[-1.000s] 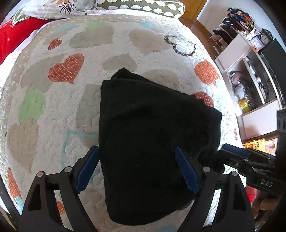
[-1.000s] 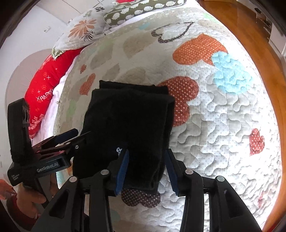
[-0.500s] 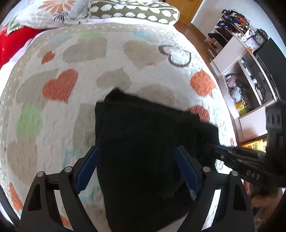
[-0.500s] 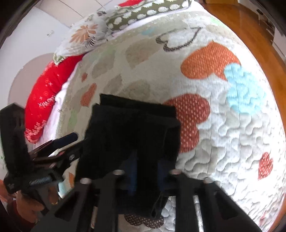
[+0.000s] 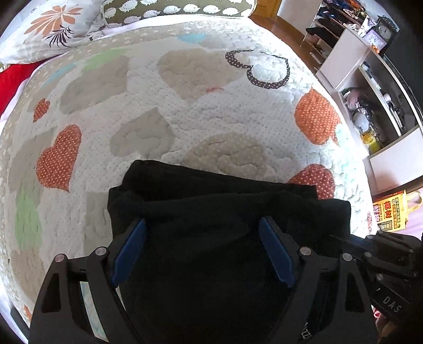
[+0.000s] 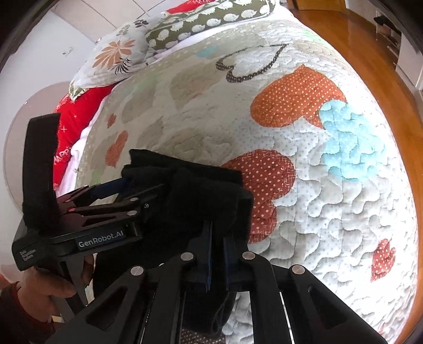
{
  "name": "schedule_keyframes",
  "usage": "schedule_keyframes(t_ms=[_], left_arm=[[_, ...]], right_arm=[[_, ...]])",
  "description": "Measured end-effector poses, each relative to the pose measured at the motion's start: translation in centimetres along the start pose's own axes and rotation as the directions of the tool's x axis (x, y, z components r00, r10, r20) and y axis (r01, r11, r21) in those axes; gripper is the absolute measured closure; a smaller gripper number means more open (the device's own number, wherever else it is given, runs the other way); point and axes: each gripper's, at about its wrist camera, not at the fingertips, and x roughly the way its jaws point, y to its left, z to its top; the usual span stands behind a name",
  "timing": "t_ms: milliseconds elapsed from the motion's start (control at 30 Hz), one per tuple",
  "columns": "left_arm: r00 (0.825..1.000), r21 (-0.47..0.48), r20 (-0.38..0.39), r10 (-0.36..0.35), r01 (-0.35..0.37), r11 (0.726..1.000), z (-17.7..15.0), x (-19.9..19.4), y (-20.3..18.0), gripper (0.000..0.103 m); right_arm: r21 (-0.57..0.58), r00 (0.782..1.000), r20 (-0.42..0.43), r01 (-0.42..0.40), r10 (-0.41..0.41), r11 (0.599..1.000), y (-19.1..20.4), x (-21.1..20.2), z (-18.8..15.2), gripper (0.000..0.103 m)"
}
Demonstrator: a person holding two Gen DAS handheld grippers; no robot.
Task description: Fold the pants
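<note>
The black pants (image 5: 211,217) lie folded in a thick bundle on the heart-patterned quilt (image 5: 158,111). My left gripper (image 5: 203,243) is open, its blue pads wide apart over the near part of the bundle. My right gripper (image 6: 217,232) is shut on the right near edge of the pants (image 6: 201,190) and lifts that edge. The left gripper also shows in the right wrist view (image 6: 119,193), at the bundle's left side. The right gripper's body (image 5: 383,264) shows at the lower right of the left wrist view.
Pillows (image 5: 53,23) and a red cushion (image 6: 74,113) lie at the head of the bed. White shelves with clutter (image 5: 370,105) stand to the right. Wooden floor (image 6: 370,53) runs along the bed's right edge. A yellow bag (image 5: 391,211) stands by the bed.
My right gripper has closed on the near right edge of the pants. Both grippers have moved forward, and the near part of the bundle has bunched up toward the far side.
</note>
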Motion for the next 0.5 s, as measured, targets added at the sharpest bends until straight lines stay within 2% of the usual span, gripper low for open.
schedule_keyframes(t_ms=[100, 200, 300, 367, 433, 500], left_arm=[[1.0, 0.002, -0.001, 0.005, -0.005, 1.0, 0.0, -0.1, -0.1, 0.017], [1.0, -0.012, 0.001, -0.007, 0.007, 1.0, -0.3, -0.7, 0.2, 0.017], [1.0, -0.049, 0.0, -0.026, 0.026, 0.998, -0.8, -1.8, 0.8, 0.017], [0.999, -0.072, 0.004, -0.036, 0.036, 0.997, -1.3, -2.6, 1.1, 0.017], [0.999, -0.087, 0.013, -0.043, 0.044, 0.995, -2.1, -3.6, 1.4, 0.017], [0.999, -0.094, 0.02, -0.043, 0.044, 0.995, -2.8, -4.4, 1.7, 0.017]], right_arm=[[0.006, 1.0, -0.006, -0.007, 0.008, 1.0, -0.1, -0.1, -0.1, 0.096], [0.029, 0.999, -0.002, -0.036, 0.036, 0.999, -0.2, -1.3, -0.2, 0.087], [0.027, 0.999, -0.004, -0.038, 0.038, 0.999, -0.1, -2.7, -0.6, 0.083], [0.021, 0.999, -0.012, -0.05, 0.05, 0.999, -0.1, -3.4, -1.1, 0.074], [0.031, 0.998, -0.018, -0.055, 0.056, 0.998, -0.1, -3.7, -1.9, 0.05], [0.041, 0.997, -0.043, -0.07, 0.072, 0.997, -0.2, -3.5, -2.9, 0.049]])
